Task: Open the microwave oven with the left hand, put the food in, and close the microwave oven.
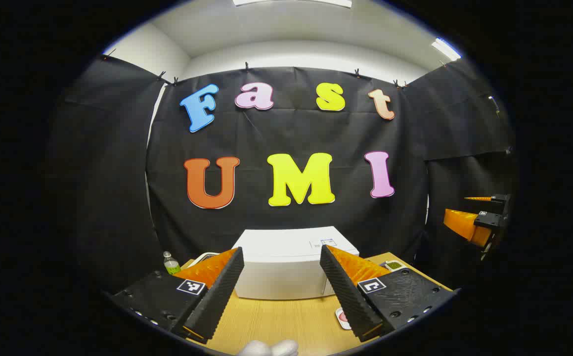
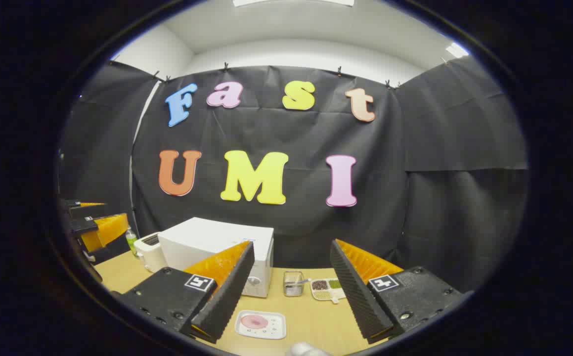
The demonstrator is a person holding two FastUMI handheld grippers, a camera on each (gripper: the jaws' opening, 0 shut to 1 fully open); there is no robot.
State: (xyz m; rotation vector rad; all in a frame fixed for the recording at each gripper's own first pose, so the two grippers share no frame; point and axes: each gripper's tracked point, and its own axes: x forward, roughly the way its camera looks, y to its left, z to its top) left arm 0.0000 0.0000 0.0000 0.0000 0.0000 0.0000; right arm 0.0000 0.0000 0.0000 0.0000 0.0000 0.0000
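A white microwave oven [image 1: 286, 264] stands shut on the wooden table, straight ahead of my left gripper [image 1: 282, 291], which hangs open above the table in front of it. In the right gripper view the microwave oven [image 2: 217, 247] sits to the left. A white plate with pink food [image 2: 260, 324] lies on the table below my right gripper [image 2: 286, 296], which is open and holds nothing. The plate's edge [image 1: 343, 318] peeks out beside my left gripper's right finger. The right gripper [image 1: 479, 217] shows far right in the left gripper view; the left gripper [image 2: 91, 220] shows far left in the right gripper view.
A white toaster [image 2: 150, 252] and a small bottle [image 2: 131, 240] stand left of the microwave. A wire basket [image 2: 293, 283] and a divided dish of grains [image 2: 328, 288] sit right of it. The wooden table [image 2: 311, 321] runs up to the black cloth wall.
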